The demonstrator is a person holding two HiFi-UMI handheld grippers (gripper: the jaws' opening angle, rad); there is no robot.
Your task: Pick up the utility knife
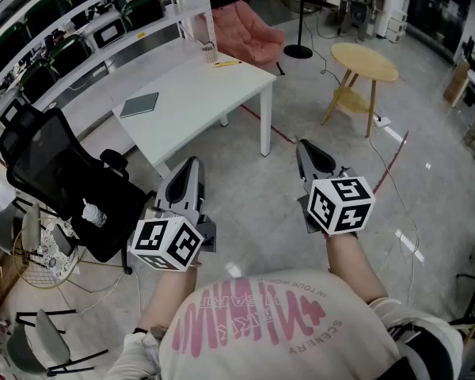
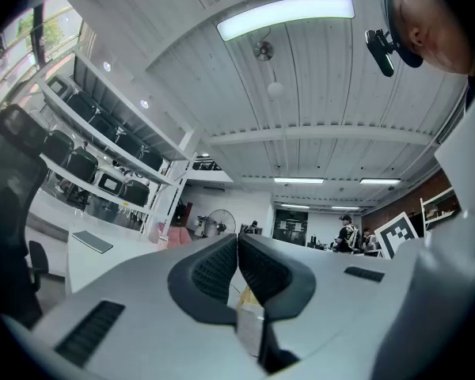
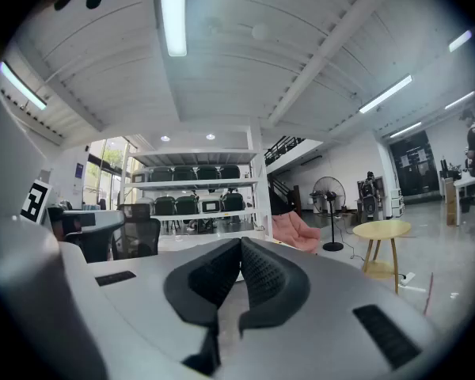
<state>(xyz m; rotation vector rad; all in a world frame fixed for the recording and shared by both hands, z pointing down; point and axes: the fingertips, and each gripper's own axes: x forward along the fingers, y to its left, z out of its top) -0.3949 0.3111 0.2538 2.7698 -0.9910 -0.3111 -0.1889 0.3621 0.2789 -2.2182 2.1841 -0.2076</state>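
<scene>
A small yellow item [image 1: 226, 63], possibly the utility knife, lies at the far end of the white table [image 1: 198, 93]; it is too small to be sure. Both grippers hang in the air over the floor, well short of the table. My left gripper [image 1: 191, 165] points towards the table's near corner, jaws shut with nothing between them [image 2: 237, 240]. My right gripper [image 1: 305, 145] sits to the right of the table, also shut and empty [image 3: 241, 244]. Each carries its marker cube close to my body.
A dark notebook [image 1: 139, 104] and a small holder [image 1: 210, 51] sit on the table. A black office chair [image 1: 63, 172] stands at the left. A pink beanbag [image 1: 249, 30], a fan stand [image 1: 299, 50] and a round yellow side table [image 1: 364, 62] stand beyond. Cables cross the floor at right.
</scene>
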